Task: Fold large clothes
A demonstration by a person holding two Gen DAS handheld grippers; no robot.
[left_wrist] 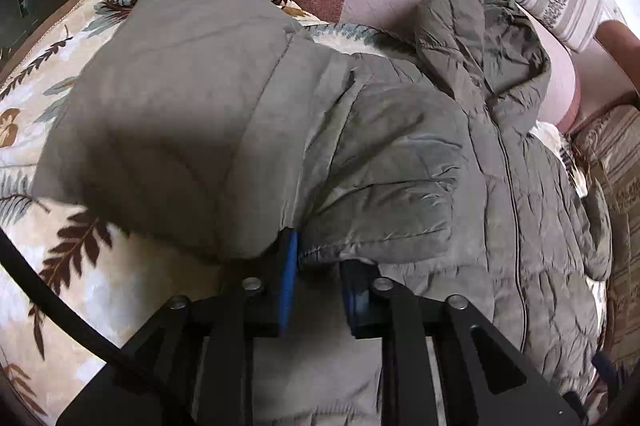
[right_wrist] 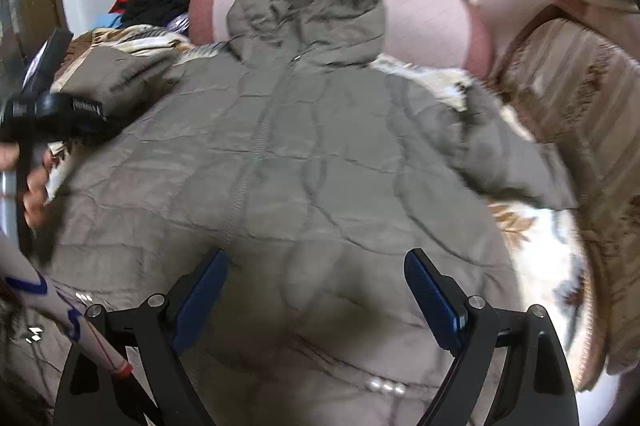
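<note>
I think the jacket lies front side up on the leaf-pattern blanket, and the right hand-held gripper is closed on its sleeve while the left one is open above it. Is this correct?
Not quite: the sides are swapped. The left hand-held gripper is closed on the sleeve, as the left wrist view shows. The right hand-held gripper is open above the jacket, which does lie zipper side up on the leaf-pattern blanket.

I'm seeing the quilted jacket [right_wrist: 304, 161] showing as soft grey-green cloth with a faint sheen on its creases. The fern-print blanket [left_wrist: 92, 266] is looking plush and matt. My tongs' blue pads [right_wrist: 200, 294] are looking matt, on smooth black arms.
</note>
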